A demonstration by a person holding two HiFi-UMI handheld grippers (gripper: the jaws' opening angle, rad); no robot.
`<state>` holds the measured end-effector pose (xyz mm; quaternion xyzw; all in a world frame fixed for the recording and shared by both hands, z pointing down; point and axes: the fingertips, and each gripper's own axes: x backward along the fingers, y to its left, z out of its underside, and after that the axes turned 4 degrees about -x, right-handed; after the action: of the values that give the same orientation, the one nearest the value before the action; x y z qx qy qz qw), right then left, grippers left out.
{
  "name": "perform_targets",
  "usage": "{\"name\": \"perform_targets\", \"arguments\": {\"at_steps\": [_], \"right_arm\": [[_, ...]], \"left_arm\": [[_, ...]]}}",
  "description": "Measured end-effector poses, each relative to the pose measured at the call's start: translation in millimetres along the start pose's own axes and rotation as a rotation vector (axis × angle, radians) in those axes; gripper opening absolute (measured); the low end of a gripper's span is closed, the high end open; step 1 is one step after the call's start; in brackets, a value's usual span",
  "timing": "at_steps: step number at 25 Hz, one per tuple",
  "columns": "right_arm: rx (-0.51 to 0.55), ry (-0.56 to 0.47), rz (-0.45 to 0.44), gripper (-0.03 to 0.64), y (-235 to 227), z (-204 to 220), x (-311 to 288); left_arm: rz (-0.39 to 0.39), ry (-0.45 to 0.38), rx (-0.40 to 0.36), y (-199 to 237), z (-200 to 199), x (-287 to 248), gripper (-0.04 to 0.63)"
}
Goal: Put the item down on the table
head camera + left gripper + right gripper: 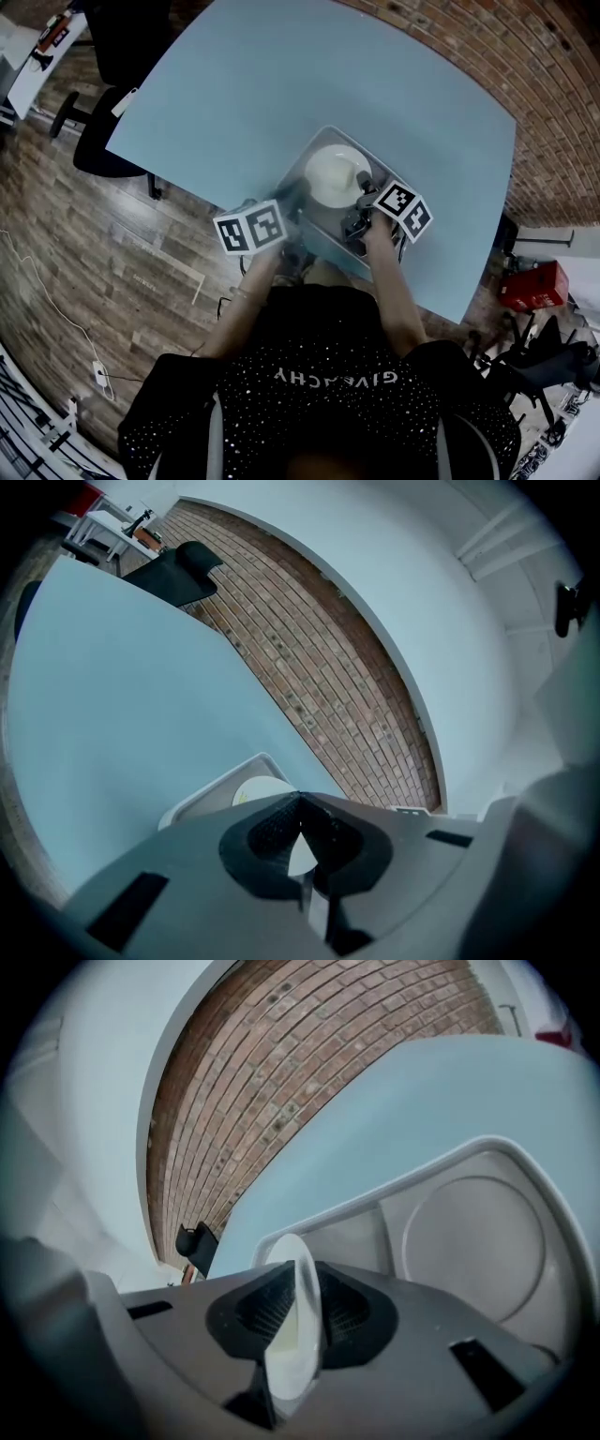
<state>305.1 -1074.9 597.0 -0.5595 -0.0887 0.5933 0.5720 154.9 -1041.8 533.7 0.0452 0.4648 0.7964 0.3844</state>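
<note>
Small white translucent dish (296, 1335): we see it upright and edge-on, clamped between the right gripper's (300, 1283) pads, at 3 o'clock of the large plate (330, 175) in the tray (330, 132).

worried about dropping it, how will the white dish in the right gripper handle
Probably stiff and light: the white dish holds its shape, pinched on edge in the right gripper. Its smooth rim looks slippery, and set down edge-first it may tip flat.

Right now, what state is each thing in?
Tray: flat on the table.
White plate: lying flat in the tray.
Thin white disc: on edge, clamped by the right gripper.
Left gripper: jaws together.
</note>
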Motion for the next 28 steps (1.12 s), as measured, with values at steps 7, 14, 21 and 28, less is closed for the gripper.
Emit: {"name": "perform_targets", "arguments": {"at_steps": [7,14,21,28], "right_arm": [[0.303,-0.128,0.065,0.273,16.0,-22.3,17.9],[-0.035,-0.119,-0.361,0.014,57.3,-21.2,60.7],[-0.129,-0.084,-0.469,0.012,67.4,-19.8,76.7],[-0.164,-0.076,-0.489,0.012,67.2,-19.1,82.8]], "left_arm": [[-0.002,-0.007,-0.016,-1.0,-5.5,-1.2,0.009],[0.006,0.001,-0.038,-3.7,-4.8,-7.1,0.009],[0.016,0.021,-0.056,-11.3,2.0,-10.0,0.009],[0.039,0.009,-0.069,-19.6,1.9,-7.1,0.011]]}}
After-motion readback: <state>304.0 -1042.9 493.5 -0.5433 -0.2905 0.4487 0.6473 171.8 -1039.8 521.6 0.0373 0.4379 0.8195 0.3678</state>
